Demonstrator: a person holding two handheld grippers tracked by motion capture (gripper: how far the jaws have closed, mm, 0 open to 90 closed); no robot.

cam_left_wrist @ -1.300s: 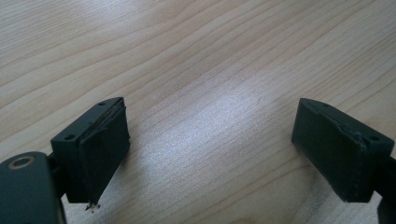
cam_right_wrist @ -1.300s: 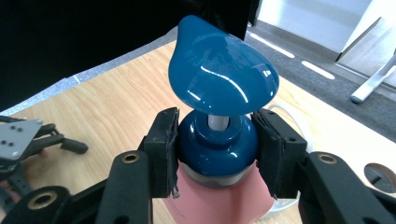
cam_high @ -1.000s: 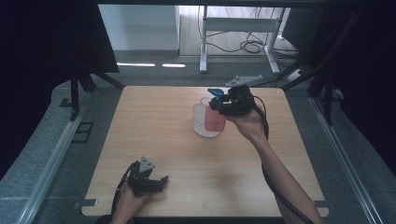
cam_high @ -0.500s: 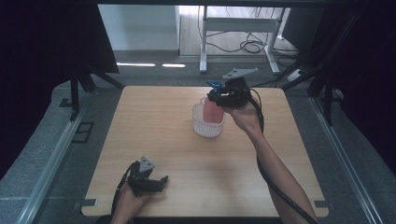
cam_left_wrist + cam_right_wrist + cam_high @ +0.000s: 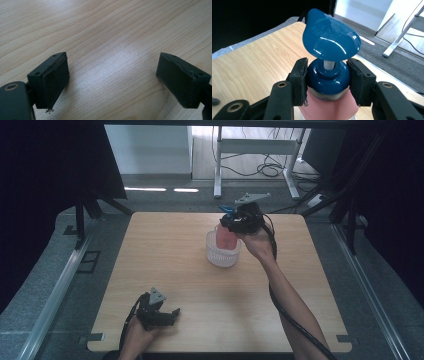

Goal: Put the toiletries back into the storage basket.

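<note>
A pink plastic pump bottle with blue dispenser cap (image 5: 226, 236), pinched by the right tool (image 5: 239, 219), stands in a white mesh basket (image 5: 223, 255) at twelve o'clock on the light wooden desk (image 5: 165, 250); the left tool (image 5: 167, 314) rests spread at seven o'clock, grey floor (image 5: 165, 200) beyond.

embossed letters on pump head (image 5: 331, 37), illegible

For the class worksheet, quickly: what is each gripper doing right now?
Left gripper: open, nothing between its jaws, resting on the table.
Right gripper: closed on the blue collar of the pink pump bottle, at the white basket.
</note>
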